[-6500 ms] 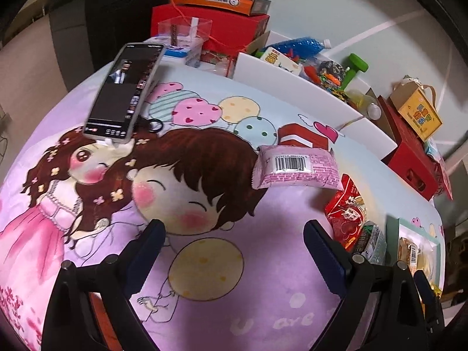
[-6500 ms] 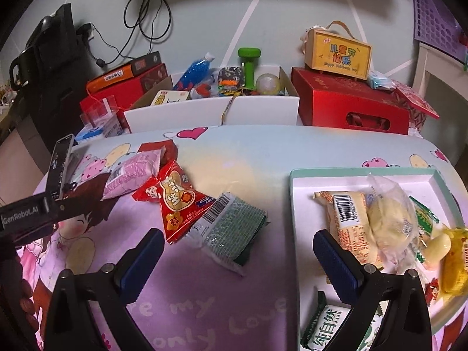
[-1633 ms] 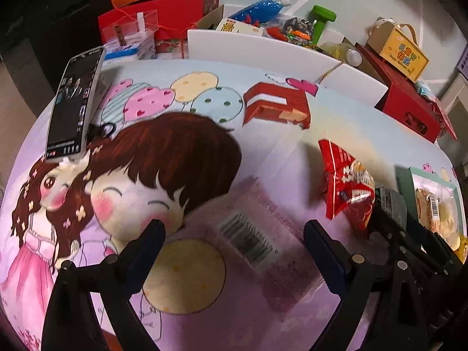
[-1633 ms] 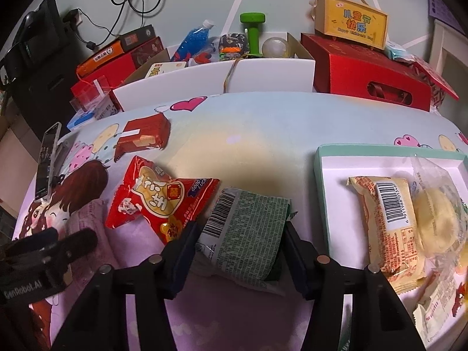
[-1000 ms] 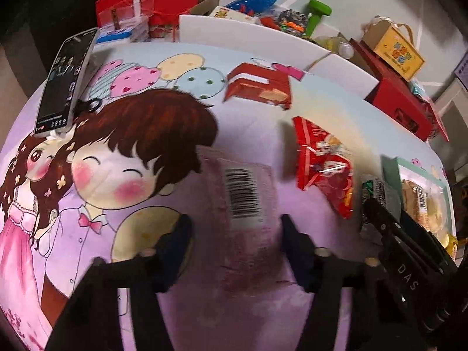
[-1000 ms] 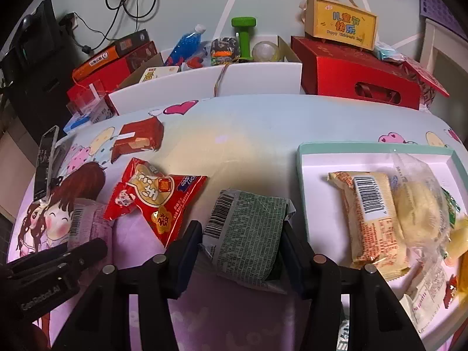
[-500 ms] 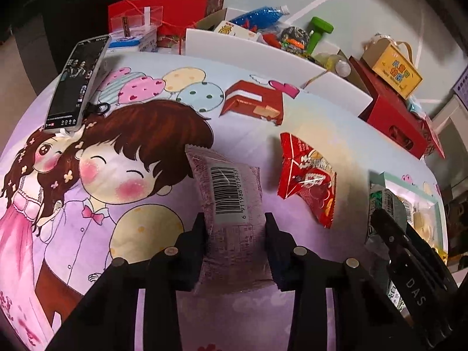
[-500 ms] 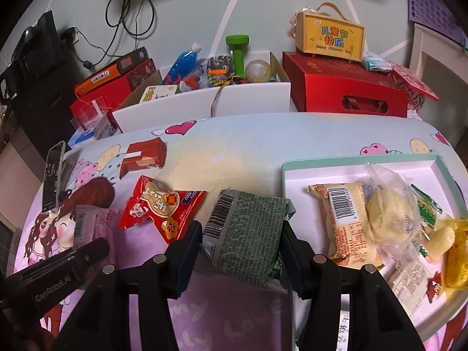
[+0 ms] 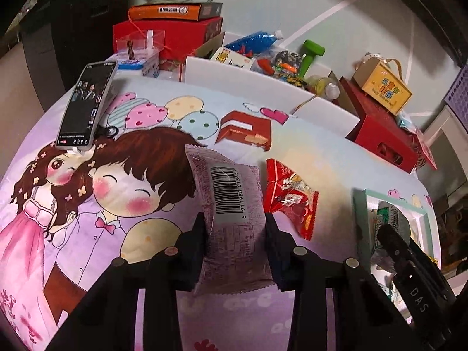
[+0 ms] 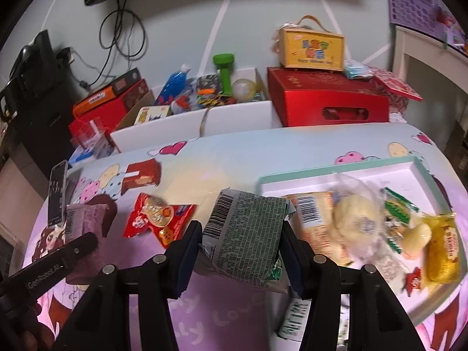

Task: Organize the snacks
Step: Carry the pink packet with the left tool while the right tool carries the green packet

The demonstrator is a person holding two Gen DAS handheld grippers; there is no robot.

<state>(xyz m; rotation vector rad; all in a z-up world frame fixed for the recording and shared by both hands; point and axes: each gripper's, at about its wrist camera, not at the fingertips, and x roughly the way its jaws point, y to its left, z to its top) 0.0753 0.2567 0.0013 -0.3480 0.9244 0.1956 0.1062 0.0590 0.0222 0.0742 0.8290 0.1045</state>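
My left gripper [image 9: 235,228]: jaws clamped on pale pink barcode snack packet [image 9: 231,204], raised above cartoon-print tablecloth [image 9: 87,234]. My right gripper [image 10: 241,245]: jaws clamped on green foil snack pack [image 10: 245,234], beside mint-rimmed white tray [image 10: 336,172]. Red crinkled snack bag [image 9: 289,196] lies on cloth.

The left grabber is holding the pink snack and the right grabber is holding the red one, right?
Not quite. The right hand-held gripper holds the green foil snack packet, as the right wrist view shows. The red snack packet lies on the tablecloth. The left hand-held gripper does hold the pink packet.
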